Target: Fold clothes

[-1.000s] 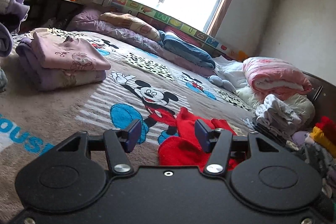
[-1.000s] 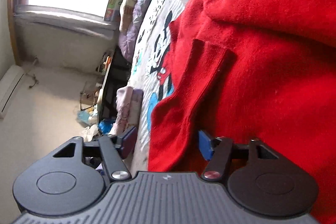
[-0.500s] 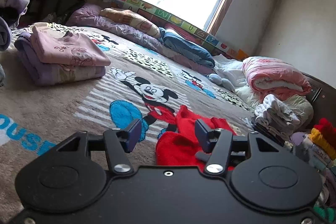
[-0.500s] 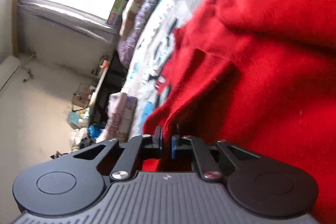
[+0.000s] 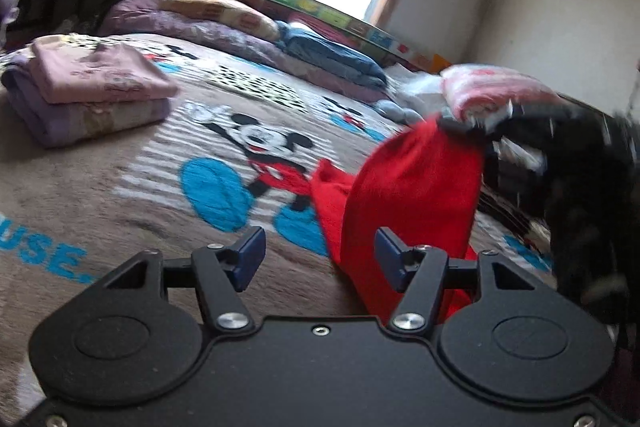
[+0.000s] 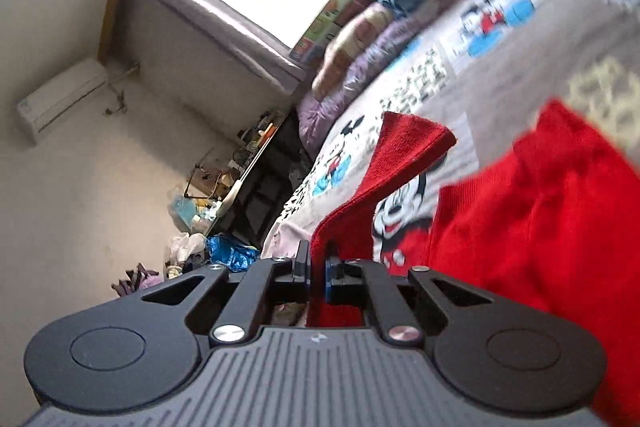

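Note:
A red sweater hangs lifted off the cartoon-print bed blanket. My right gripper, blurred at the right of the left wrist view, holds its top edge. In the right wrist view that gripper is shut on a fold of the red sweater, whose cuff sticks up ahead. My left gripper is open, low over the blanket, its right finger beside the hanging cloth with nothing between the pads.
A folded pink and purple clothes stack lies at the left of the bed. Pillows and a blue quilt line the window side. A pink rolled blanket sits at the right. A cluttered desk stands beyond the bed.
My right gripper shut on the red sweater's edge and raised it off the bed. The sweater now hangs in front of my left gripper, which stayed open and moved slightly.

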`<action>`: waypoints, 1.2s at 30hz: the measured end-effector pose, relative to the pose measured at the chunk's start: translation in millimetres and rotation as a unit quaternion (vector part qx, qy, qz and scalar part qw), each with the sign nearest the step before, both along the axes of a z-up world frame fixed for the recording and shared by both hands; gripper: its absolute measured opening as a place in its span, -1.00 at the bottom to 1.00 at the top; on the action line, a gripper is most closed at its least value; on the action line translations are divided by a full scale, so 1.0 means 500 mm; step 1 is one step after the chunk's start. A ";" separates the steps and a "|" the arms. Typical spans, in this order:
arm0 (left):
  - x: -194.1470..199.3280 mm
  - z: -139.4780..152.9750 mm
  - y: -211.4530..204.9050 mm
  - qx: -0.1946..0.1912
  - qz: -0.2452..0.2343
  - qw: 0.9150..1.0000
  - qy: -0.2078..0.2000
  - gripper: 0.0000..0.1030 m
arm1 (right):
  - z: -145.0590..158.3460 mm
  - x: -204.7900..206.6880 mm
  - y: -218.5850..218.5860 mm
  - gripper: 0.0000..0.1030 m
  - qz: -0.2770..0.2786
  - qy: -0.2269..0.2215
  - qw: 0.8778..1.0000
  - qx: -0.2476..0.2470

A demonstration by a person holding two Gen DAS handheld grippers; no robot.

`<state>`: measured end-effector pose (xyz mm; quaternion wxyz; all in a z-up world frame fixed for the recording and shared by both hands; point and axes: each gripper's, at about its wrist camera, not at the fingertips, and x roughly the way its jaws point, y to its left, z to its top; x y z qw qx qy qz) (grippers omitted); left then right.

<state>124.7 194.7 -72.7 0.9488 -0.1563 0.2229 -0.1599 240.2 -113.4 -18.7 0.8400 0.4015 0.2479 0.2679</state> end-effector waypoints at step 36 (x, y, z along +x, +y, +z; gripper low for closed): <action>-0.075 -0.066 -0.396 0.321 -0.158 0.931 -0.076 -0.67 | -0.055 -0.112 -0.361 -0.84 -0.070 -0.015 0.997 -0.002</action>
